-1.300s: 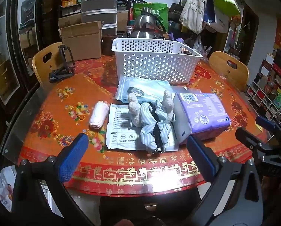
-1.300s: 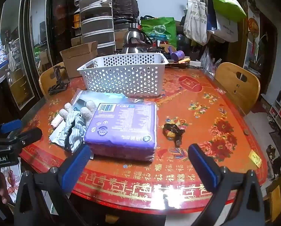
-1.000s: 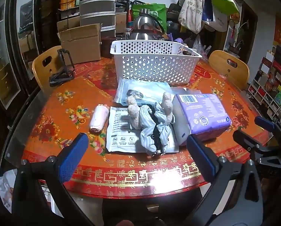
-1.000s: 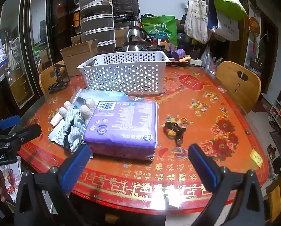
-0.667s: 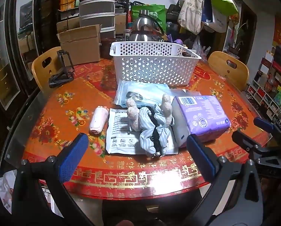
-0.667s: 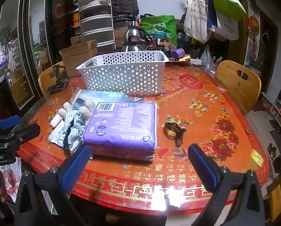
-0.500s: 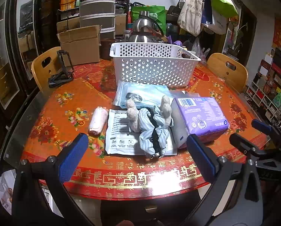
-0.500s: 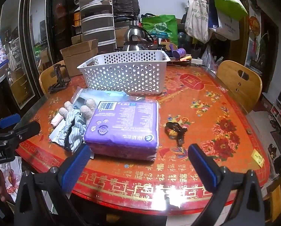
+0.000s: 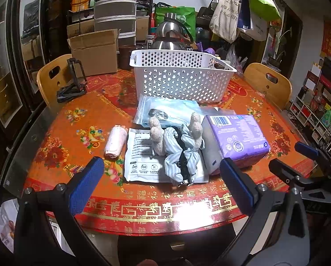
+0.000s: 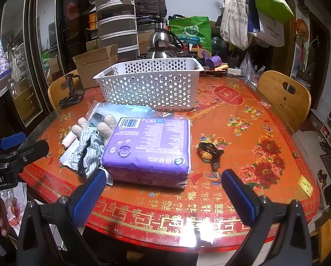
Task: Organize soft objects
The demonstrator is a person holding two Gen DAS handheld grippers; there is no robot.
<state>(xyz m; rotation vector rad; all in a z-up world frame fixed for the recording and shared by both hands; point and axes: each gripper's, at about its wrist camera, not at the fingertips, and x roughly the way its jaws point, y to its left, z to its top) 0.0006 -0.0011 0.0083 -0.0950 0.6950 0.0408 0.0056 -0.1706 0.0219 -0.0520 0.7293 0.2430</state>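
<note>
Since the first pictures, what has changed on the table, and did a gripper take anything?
Nothing on the table moved. Both views only drifted slightly, so the grippers shifted a little. Left gripper and right gripper stay open and empty, short of the purple pack. Basket, scrunchie and pink roll lie as before.

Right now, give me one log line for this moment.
left tool: open, empty | right tool: open, empty | purple pack, striped cloth: on table | white basket: no soft items visible

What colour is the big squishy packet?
Purple, the soft plastic packet, clearest in the right wrist view.
</note>
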